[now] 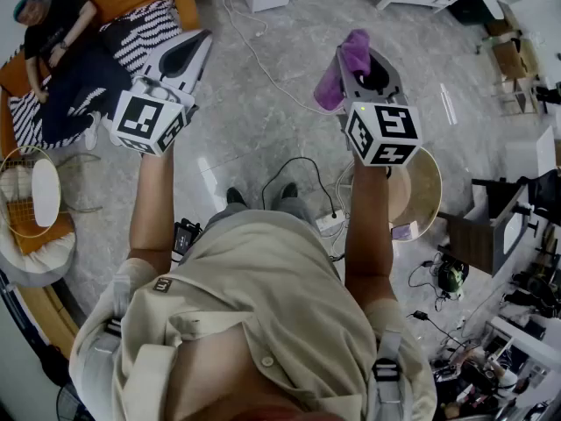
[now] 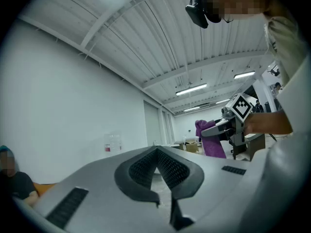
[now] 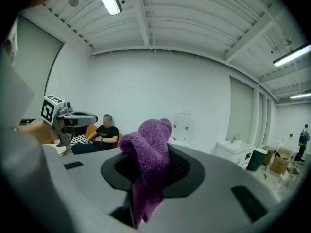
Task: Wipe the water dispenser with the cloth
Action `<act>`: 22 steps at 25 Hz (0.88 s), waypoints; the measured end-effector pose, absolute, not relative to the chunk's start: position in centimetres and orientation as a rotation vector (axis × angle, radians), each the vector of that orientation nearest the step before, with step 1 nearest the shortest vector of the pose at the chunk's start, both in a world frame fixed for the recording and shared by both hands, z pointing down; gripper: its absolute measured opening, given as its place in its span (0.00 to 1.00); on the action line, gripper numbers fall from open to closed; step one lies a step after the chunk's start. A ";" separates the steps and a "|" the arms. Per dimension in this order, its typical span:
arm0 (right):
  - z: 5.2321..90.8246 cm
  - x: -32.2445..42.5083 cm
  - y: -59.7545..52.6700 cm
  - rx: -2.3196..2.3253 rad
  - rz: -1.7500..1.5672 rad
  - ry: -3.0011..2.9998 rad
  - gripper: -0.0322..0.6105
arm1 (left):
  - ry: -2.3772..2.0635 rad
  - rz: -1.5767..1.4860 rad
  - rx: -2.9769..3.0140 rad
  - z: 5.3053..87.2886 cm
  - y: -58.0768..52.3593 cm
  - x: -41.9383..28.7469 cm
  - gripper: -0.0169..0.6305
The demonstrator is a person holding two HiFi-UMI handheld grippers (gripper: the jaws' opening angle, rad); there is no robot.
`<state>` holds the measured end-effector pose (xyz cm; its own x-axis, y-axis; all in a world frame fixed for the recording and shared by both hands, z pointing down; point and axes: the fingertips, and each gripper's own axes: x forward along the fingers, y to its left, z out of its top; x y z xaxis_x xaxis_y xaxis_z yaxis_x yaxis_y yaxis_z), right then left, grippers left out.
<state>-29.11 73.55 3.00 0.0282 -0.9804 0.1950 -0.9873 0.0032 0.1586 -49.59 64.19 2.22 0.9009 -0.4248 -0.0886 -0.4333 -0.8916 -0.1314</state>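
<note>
The right gripper (image 1: 366, 60), upper middle of the head view, clamps the purple cloth (image 1: 342, 70). In the left gripper view, the left gripper (image 2: 156, 155) is closed on nothing. In the right gripper view, the cloth stands upright at centre with its tail hanging down, and the water dispenser (image 3: 183, 126) is behind it at the far wall.

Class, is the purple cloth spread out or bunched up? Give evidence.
Bunched up: the cloth is a crumpled wad clamped in the right tongs, one end hanging.

Distant water dispenser (image 3: 183, 125) small, faint

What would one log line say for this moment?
left gripper: shut, empty | right gripper: shut on purple cloth | water dispenser: by far wall, untouched
</note>
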 end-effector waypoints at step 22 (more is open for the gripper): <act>6.4 -11.0 57.3 2.013 0.132 -2.230 0.26 | 0.829 -0.108 -2.869 4.9 52.6 -33.5 0.05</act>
<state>-11.02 57.31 6.43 -0.0989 -0.9825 0.1577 -0.9943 0.1041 0.0249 -33.45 52.56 4.89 0.8445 -0.5349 0.0269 -0.5238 -0.8354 -0.1665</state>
